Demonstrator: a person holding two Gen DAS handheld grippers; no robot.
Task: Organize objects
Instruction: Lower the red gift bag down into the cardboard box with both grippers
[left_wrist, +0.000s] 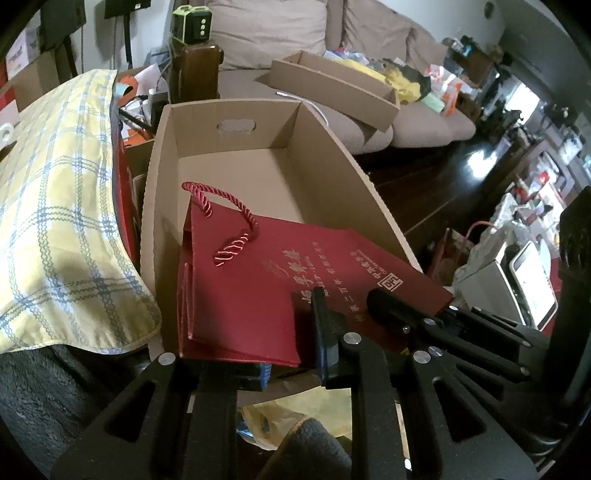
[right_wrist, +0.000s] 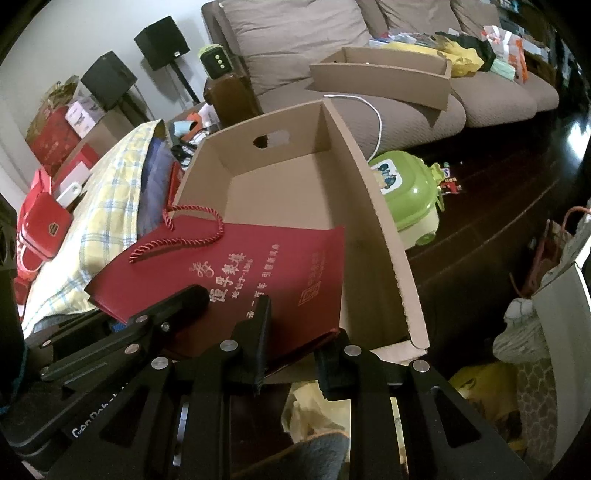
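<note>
Standing by the pile on the left, I am seeing a yellow checked cloth (left_wrist: 62, 206) draped over a heap of red boxes, lying just beside the left wall of the open box (left_wrist: 258, 162). The box is sitting in the middle of the room, its far wall showing a handle slot, and its floor is looking bare. Over its near end the red bag (left_wrist: 280, 280) is lying flat and tilted, rope handle toward the far left, bottom edge toward the near right. The left gripper (left_wrist: 288, 362) is clamping the bag's near edge, one finger lying on top of the paper and the other hidden under it. To the right of it the right gripper (right_wrist: 291, 350) is pinching the same near edge closer to the bag's right corner, jaws nearly together on the paper. Both are holding it over the rim and not yet down on the floor. I judge that the step in hand is laying the bag into the box; next, both hands would need to be lowering and sliding it farther in, keeping it level so the handle is not snagging on the left wall, then opening to let go. Farther right, a green toy (right_wrist: 406, 199) is sitting on the dark floor, and behind everything a sofa (right_wrist: 369, 96) is carrying a second, shallow carton (right_wrist: 384, 81).
</note>
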